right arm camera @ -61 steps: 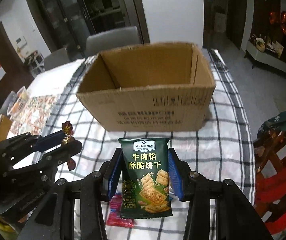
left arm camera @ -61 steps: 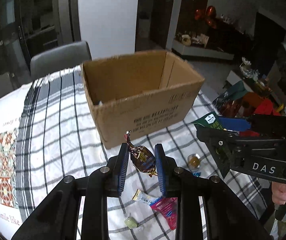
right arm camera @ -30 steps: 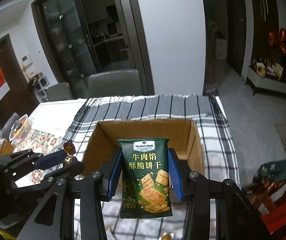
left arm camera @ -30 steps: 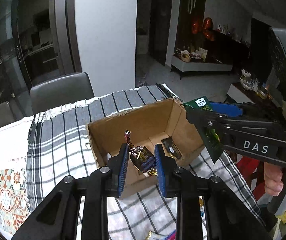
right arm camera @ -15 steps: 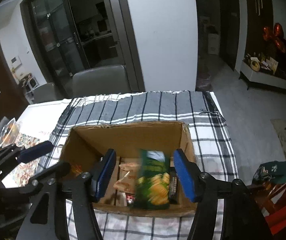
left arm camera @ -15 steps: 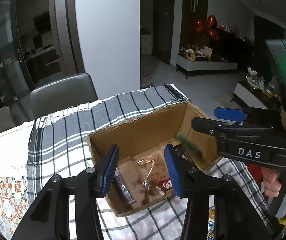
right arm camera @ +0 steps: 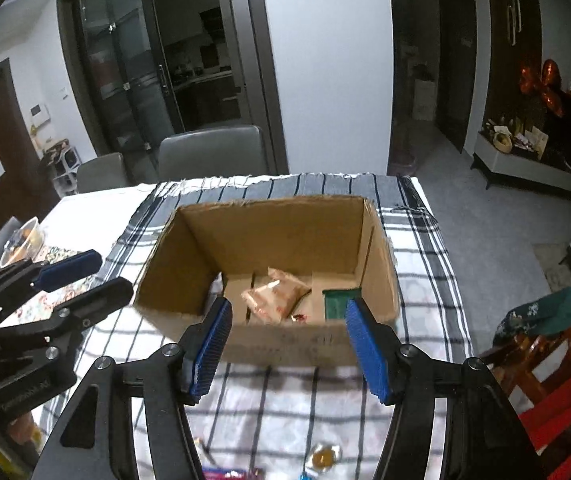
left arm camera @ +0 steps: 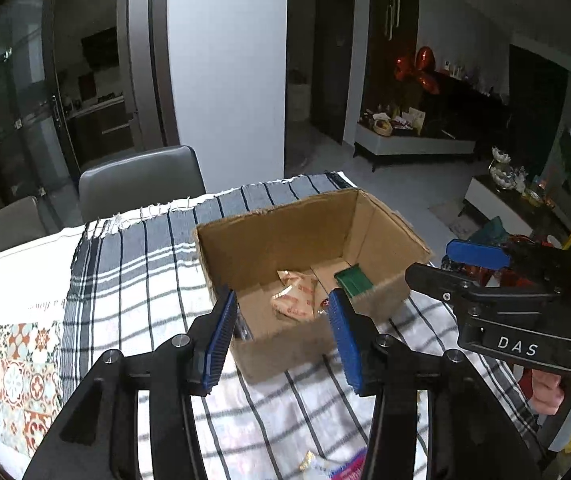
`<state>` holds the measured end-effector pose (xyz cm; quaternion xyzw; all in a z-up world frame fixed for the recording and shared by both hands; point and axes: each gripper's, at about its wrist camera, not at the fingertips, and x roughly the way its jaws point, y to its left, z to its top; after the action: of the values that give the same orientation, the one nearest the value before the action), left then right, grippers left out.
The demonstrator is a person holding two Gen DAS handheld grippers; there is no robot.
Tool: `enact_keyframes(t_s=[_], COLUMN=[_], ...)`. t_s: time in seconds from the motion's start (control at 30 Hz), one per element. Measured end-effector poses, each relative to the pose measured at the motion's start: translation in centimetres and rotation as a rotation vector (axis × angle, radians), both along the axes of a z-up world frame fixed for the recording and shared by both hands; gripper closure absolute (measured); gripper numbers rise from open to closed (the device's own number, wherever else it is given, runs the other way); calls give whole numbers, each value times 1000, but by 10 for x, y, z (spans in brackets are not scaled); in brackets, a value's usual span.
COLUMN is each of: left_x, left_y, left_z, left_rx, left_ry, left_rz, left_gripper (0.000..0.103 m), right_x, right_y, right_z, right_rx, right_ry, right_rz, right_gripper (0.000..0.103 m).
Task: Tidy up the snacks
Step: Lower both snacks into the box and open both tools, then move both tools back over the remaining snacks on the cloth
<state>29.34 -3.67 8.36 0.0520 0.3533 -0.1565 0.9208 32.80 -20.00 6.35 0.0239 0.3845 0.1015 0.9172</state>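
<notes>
An open cardboard box [left arm camera: 269, 240] [right arm camera: 281, 224] stands on the checked tablecloth. Inside lie a pale snack bag [left arm camera: 295, 298] [right arm camera: 275, 294], the green cracker packet [left arm camera: 351, 278] [right arm camera: 339, 304] at the right wall, and a small wrapped candy [right arm camera: 298, 317]. My left gripper [left arm camera: 281, 344] is open and empty, above the box's near edge. My right gripper [right arm camera: 287, 348] is open and empty, also above the near edge. Each gripper shows in the other's view: the right one [left arm camera: 473, 264], the left one [right arm camera: 73, 280].
Loose snacks lie on the cloth near me: a pink packet [left arm camera: 345, 468] [right arm camera: 231, 473] and a round candy [right arm camera: 323, 456]. Grey chairs [left arm camera: 141, 180] stand behind the table. A glass bowl [right arm camera: 21, 236] sits at the left. A red chair [right arm camera: 557, 392] is on the right.
Both grippers rose over the box and opened. The wrapped candy and the green cracker packet dropped into the box, where they now lie.
</notes>
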Motion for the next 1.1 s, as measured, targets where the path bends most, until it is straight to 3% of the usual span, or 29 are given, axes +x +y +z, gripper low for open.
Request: enact_keyframes(t_s=[0.6, 1.1], left_x=[-118, -169], left_y=[22, 35], left_z=[-25, -103], left_rx=[16, 21], left_ry=[-67, 15], left_rz=[-16, -26], left_gripper=[56, 57], right_x=[-116, -170], right_y=[17, 41], right_z=[-32, -101], right_rx=[45, 35], right_ry=[-57, 27], right_rz=[72, 156], right_gripper=[43, 43])
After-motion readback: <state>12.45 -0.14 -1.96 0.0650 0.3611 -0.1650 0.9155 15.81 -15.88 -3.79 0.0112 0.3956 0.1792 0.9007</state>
